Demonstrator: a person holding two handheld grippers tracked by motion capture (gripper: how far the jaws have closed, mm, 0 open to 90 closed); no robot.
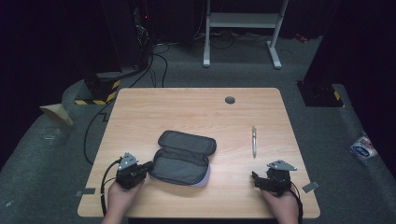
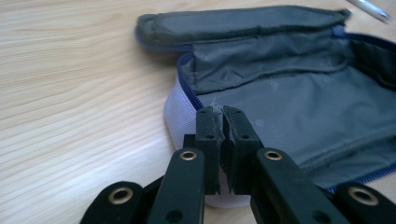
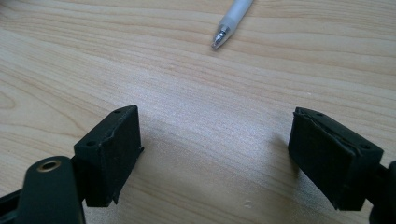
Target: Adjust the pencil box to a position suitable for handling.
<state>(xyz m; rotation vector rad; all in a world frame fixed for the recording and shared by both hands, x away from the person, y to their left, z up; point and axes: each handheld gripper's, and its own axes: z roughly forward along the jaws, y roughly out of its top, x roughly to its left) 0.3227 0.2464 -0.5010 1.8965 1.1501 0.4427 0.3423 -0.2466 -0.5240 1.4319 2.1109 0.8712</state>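
A grey pencil case [image 1: 184, 158] with a blue zip lies open in the middle of the wooden table [image 1: 196, 112], its lid flap folded back. My left gripper [image 1: 148, 167] sits at the case's near left corner. In the left gripper view the gripper [image 2: 222, 112] is shut on the zip rim of the case [image 2: 289, 102], with fabric pinched between the pads. A white pen [image 1: 254, 141] lies to the right of the case. My right gripper [image 1: 267, 175] rests below it, open, with bare wood between its fingers [image 3: 215, 140] and the pen tip [image 3: 231, 21] farther ahead.
A round grey grommet [image 1: 229, 100] sits near the table's far edge. On the dark carpet beyond stand a white metal frame [image 1: 243, 21] and cables. A small packet [image 1: 363, 147] lies on the floor at the right.
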